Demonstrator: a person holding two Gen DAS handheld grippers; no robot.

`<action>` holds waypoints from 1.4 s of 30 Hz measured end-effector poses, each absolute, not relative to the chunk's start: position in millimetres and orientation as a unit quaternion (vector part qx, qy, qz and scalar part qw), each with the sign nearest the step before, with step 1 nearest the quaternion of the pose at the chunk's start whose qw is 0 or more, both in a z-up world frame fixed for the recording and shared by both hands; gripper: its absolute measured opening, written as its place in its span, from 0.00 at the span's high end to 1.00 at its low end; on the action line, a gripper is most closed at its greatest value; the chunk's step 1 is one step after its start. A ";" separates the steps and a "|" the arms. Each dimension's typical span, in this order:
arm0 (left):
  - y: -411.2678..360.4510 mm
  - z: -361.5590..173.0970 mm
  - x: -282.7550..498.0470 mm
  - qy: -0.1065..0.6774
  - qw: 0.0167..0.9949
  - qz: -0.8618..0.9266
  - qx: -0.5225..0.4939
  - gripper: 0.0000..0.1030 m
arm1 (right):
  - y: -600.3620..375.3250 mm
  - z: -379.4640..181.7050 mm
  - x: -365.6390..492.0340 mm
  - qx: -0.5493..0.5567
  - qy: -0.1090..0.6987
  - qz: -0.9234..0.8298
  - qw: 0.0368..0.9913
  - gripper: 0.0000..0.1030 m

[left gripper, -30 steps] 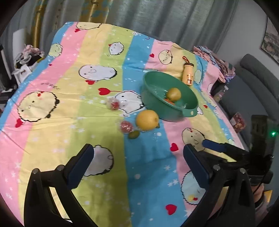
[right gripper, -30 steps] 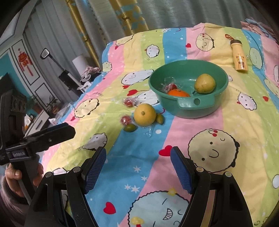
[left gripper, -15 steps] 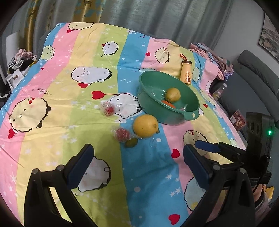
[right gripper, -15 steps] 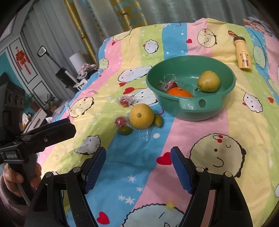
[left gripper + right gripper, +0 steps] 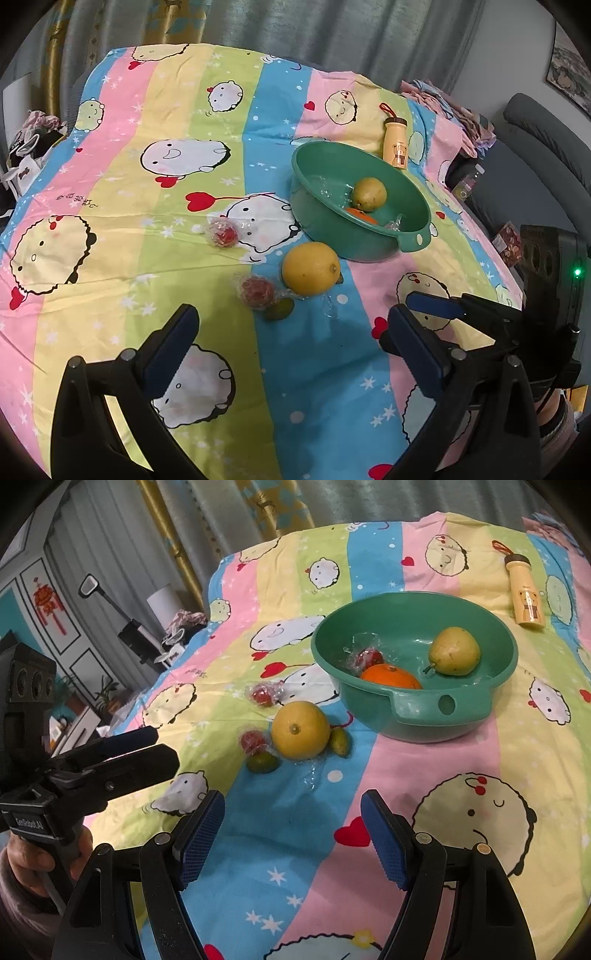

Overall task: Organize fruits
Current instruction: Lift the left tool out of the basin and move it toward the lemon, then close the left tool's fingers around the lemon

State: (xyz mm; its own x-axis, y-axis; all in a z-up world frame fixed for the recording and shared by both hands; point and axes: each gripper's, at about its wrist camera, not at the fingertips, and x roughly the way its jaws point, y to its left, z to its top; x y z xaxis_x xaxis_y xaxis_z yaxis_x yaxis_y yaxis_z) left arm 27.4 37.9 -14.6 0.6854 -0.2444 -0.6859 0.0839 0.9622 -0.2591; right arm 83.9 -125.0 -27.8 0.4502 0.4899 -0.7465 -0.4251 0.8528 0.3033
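Striped cartoon bedsheet (image 5: 424, 775) covers the bed, grey curtains (image 5: 332, 37) hanging behind. On it sits a green basin (image 5: 443, 716) holding a pear (image 5: 454, 655), an orange (image 5: 391, 677) and a wrapped red fruit (image 5: 367, 657). Near-left of the basin lies a large yellow citrus (image 5: 300, 730), with two small green fruits (image 5: 262, 762) and two more wrapped red fruits (image 5: 263, 695) close by. Far right, a yellow bottle (image 5: 526, 590) lies flat. Left gripper (image 5: 291, 343) and right gripper (image 5: 293, 834) both hover with jaws wide apart, holding nothing
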 end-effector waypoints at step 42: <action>30.7 -46.5 119.3 0.441 0.857 -0.214 -0.160 0.18 | -92.5 -53.2 132.9 0.066 0.441 0.291 0.847 0.37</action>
State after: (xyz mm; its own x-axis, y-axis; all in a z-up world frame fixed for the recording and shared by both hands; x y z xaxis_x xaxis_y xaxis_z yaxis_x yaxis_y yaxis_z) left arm 119.3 30.7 -46.5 0.5187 -0.5079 -0.6877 0.2252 0.8572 -0.4632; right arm 132.9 -92.5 -53.2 0.4419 0.5513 -0.7076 -0.4350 0.8216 0.3685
